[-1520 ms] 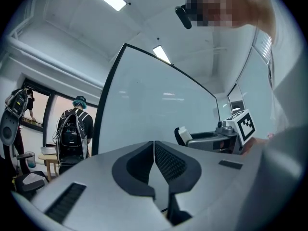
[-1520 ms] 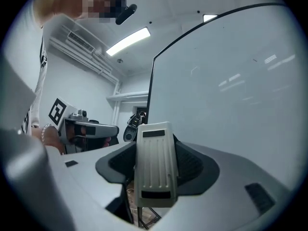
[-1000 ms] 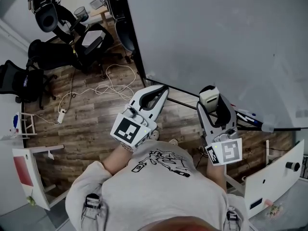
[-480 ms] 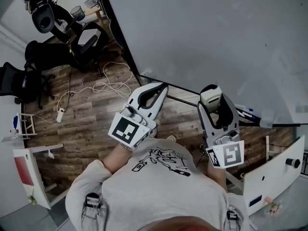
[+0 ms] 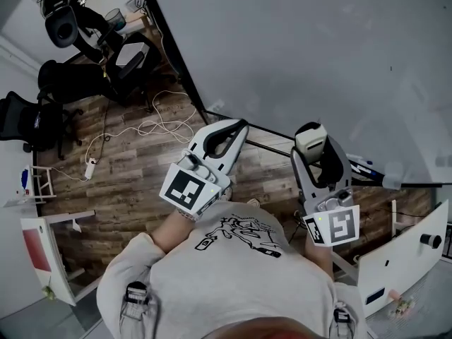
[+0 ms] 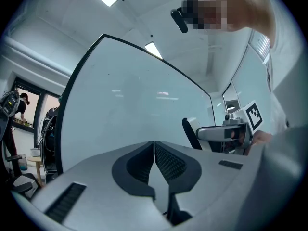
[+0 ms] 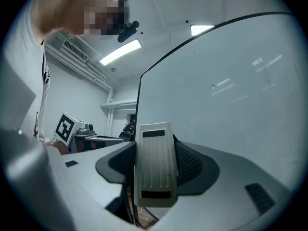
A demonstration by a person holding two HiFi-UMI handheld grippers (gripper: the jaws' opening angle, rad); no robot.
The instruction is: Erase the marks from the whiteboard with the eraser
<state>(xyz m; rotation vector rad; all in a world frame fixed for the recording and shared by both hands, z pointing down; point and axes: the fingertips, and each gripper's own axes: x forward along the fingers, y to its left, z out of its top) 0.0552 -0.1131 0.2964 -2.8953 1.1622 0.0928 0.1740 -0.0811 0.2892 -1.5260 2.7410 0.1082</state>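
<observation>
— Little had shifted over the last second: both tools sat almost where they were, and only the sightline had swung, so the board's dark left edge lay further left.

— State of the tools?

— Right tool (image 5: 316, 150) was clamped on the eraser (image 5: 308, 137), pale ribbed back facing up between the jaws. Left tool (image 5: 238, 126) had its jaws pressed together on nothing.

— And the eraser's position?

— Low, by the bottom rail of the whiteboard (image 5: 296, 48). From the right gripper view I judged it clear of the surface, not wiping.

— Progress?

— The board looked nearly clean. I noted one small dark mark (image 5: 390, 68) high on the right, plus faint grey smearing. That mark seemed to be what remained, and it would call for a long reach up and right.

— Clearances?

— Open board above both tools. The marker tray (image 5: 364, 167) sat just beside the right tool and could catch a low stroke. The office chairs (image 5: 78, 76) and the loose cable (image 5: 155, 126) on the wooden floor (image 5: 127, 182) lay well apart to the left.
</observation>
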